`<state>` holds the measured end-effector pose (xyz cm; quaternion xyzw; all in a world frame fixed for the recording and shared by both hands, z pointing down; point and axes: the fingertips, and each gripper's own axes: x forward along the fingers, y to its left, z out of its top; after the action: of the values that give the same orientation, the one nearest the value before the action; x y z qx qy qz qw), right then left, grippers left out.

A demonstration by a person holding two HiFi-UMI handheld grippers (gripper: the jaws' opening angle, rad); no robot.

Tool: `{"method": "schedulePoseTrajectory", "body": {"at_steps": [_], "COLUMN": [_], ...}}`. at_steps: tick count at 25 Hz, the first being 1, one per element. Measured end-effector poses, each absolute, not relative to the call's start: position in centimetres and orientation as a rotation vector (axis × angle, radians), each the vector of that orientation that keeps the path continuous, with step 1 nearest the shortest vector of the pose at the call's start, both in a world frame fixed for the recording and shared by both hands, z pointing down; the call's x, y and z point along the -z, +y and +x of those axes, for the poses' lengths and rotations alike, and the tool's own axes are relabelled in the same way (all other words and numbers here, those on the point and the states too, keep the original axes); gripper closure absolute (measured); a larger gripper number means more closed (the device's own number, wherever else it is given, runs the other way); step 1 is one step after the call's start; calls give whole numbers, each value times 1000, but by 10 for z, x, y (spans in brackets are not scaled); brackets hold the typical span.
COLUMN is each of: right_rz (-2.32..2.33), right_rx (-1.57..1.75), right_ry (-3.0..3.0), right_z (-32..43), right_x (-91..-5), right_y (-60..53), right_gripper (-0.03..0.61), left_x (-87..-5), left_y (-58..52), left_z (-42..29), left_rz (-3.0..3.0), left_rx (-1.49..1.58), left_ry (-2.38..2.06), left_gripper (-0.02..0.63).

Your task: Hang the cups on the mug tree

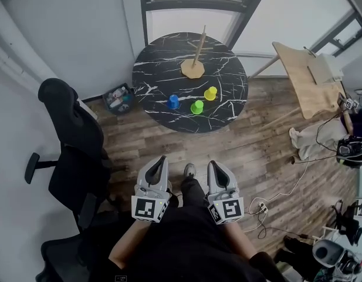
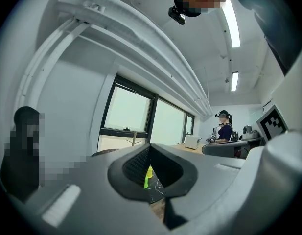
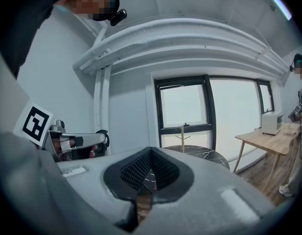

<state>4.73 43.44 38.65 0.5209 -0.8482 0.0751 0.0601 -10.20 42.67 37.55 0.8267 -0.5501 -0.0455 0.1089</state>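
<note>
Both closed, empty: left claw, right claw. Well ahead: cups near front edge of desk; mug tree beyond, toward far edge.

Round black marble table: mug tree, blue cup, green cup, yellow cup.

The left gripper and the right gripper are held low and close in, side by side and a little apart, level with each other and both pointing forward. Each has its jaws closed together with nothing between them.
</note>
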Motion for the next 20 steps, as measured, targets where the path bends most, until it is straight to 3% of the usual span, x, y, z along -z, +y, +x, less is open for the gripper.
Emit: {"method": "schedulePoseTrajectory", "body": {"at_steps": [20], "right_rz": [1483], "right_rx": [-306], "right_ry": [-2611], "right_z": [83], "right_x": [-416], "right_y": [271], "right_gripper": [581], "left_x": [-374], "left_y": [272], "left_z": [-52], "left_rz": [2398], "left_rx": [113], "left_ry": [-1698], "left_gripper": [618]}}
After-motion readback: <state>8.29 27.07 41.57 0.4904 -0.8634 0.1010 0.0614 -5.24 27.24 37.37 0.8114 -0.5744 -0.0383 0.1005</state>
